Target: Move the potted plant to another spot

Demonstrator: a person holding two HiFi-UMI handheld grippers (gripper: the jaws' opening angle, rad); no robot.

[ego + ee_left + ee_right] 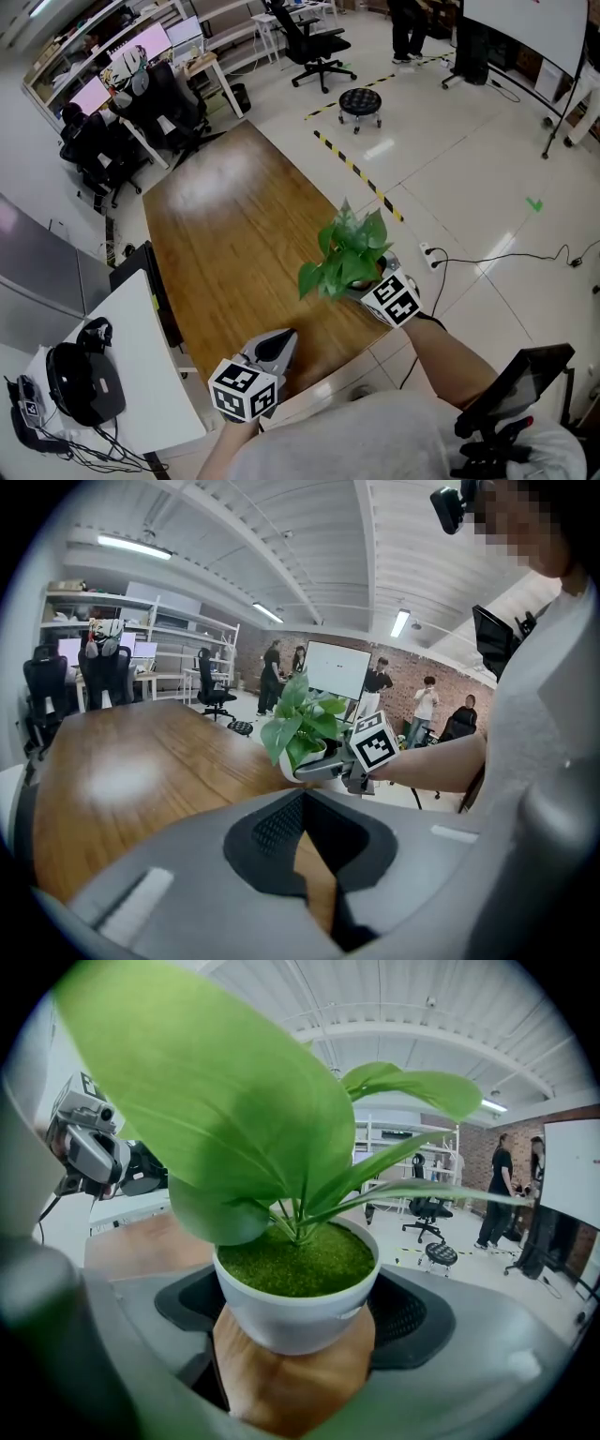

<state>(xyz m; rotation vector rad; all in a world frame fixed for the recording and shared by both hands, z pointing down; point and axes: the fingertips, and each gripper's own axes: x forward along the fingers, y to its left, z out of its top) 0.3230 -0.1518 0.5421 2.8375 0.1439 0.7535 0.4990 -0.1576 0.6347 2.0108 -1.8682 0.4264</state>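
The potted plant, green leaves in a small white pot, is near the right edge of the long wooden table. My right gripper is shut on the pot, one jaw on each side of it, and wood shows just under the pot's base. Whether the pot touches the table I cannot tell. In the left gripper view the plant and the right gripper are ahead on the right. My left gripper hovers over the table's near end, shut, with nothing in it.
A white desk with a black headset stands at the left. Black office chairs are at the table's far end. A round stool, yellow-black floor tape and a floor cable lie to the right. People stand far off.
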